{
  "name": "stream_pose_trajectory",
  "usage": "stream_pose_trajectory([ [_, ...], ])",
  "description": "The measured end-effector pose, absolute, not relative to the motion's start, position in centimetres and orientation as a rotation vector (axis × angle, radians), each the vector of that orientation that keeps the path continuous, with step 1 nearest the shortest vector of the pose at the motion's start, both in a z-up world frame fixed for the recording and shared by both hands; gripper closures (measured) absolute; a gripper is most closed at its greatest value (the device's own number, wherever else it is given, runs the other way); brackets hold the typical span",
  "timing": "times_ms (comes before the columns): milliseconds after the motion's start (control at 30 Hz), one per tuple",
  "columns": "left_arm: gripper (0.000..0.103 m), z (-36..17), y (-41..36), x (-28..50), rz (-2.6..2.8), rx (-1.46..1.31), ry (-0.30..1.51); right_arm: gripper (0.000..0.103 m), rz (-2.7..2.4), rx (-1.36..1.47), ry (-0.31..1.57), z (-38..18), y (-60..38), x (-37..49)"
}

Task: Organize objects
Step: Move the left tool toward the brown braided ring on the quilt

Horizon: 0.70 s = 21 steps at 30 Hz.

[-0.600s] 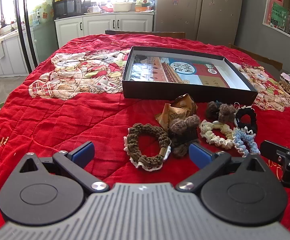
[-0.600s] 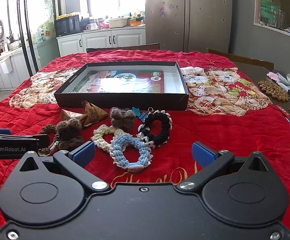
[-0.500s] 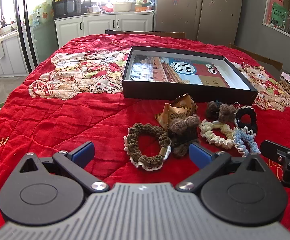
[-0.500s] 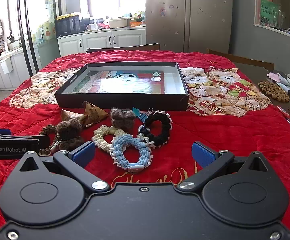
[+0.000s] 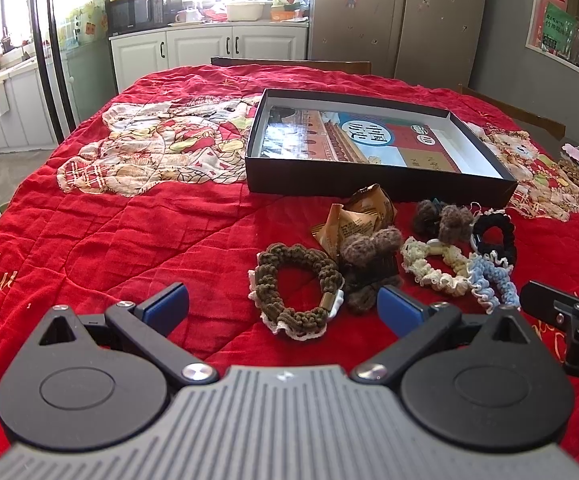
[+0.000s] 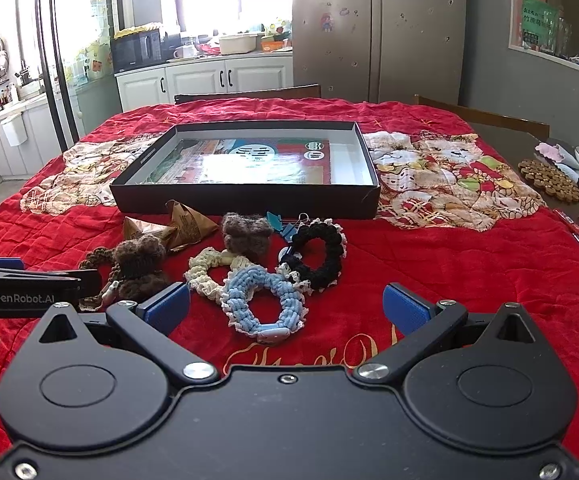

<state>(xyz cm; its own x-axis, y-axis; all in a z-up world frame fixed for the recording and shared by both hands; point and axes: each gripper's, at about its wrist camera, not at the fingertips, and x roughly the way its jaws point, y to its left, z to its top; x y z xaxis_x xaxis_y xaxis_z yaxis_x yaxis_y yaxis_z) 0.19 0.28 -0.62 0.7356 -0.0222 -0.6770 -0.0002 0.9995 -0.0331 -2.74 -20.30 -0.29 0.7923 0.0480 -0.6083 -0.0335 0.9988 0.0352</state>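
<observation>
A: Lots of small things in a bunch on the red quilt (image 5: 109,240) over the counter – just in front of the black box (image 6: 245,202). Why all there?

B: Probably set out close to the box, ready to go inside. Nothing in the box yet but a shiny picture sheet.

A: And the left hand-held gripper (image 5: 283,306)?

B: Wide apart, holding nothing. Aimed down at the brown scrunchie (image 5: 297,286), right between the blue pads – maybe first to be picked.

A: The right hand-held gripper (image 6: 285,306)?

B: Also spread wide and empty. Blue scrunchie (image 6: 265,300) near, just in front. Cream scrunchie (image 6: 209,270) to its left, black scrunchie (image 6: 317,254) to its right, touching.

A: Anything else?

B: Two fuzzy brown clips (image 6: 139,258), some brown paper packets (image 6: 177,226) farther back, close to the box wall. Soft things, easy to squash, so a gentle pinch looks best.
</observation>
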Motion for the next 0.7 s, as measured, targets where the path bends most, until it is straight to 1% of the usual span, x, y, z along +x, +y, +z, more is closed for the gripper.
stream_pose_trajectory([
  [467,0.0,-1.2,0.4,0.8,-0.011,-0.022,0.76,0.0,0.047,0.023,0.675,-0.9,-20.5,-2.1],
  [700,0.0,-1.5,0.9,1.3,-0.011,-0.03,0.767,0.003,0.048,0.02,0.688,-1.4,-20.6,-1.7],
])
